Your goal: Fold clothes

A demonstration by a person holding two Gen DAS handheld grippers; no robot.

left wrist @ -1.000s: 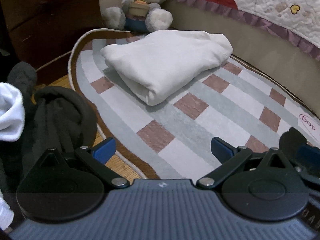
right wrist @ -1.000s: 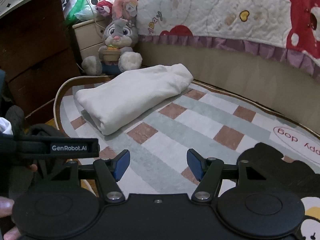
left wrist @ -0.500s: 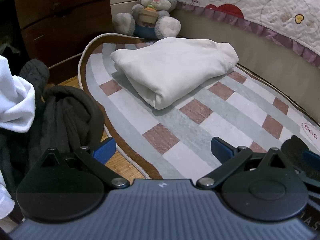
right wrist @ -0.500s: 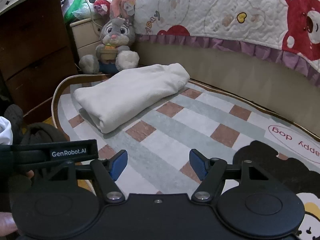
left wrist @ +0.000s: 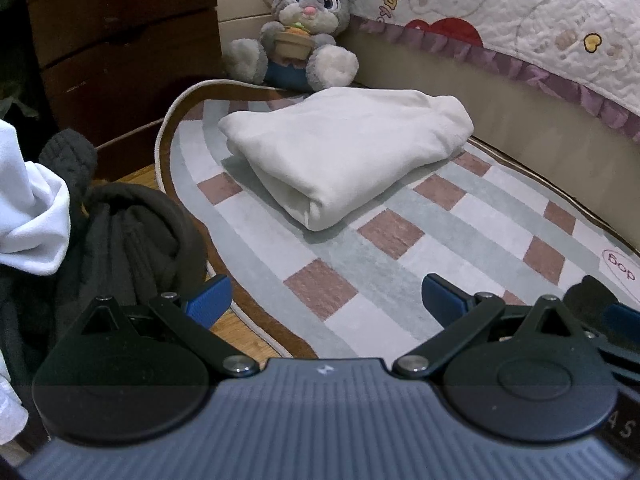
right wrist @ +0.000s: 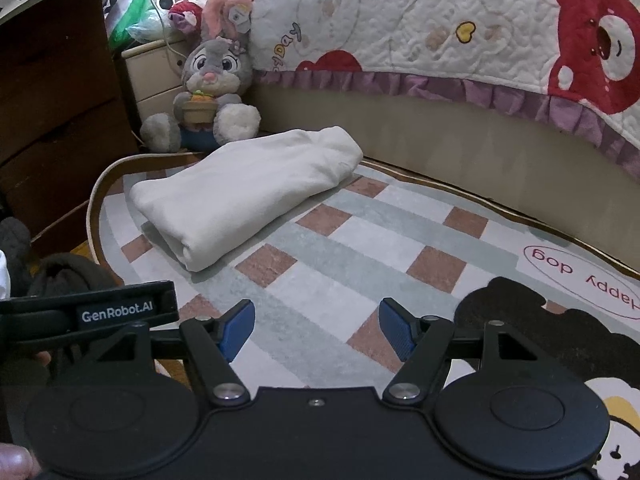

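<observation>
A folded cream-white garment lies on the checked rug, also in the right wrist view. A pile of dark clothes with a white garment sits at the left off the rug; its dark edge shows in the right wrist view. My left gripper is open and empty, low over the rug's left edge, well short of the folded garment. My right gripper is open and empty over the rug, beside the left gripper's body.
A grey plush rabbit sits behind the folded garment. A bed side with a patterned quilt runs along the right. Dark wooden drawers stand at the left. A pale bedside cabinet is behind the rabbit.
Both grippers have drawn back and tilted up a little, so the folded garment sits farther away and more of the bed and rabbit shows. Both stay open and empty.
</observation>
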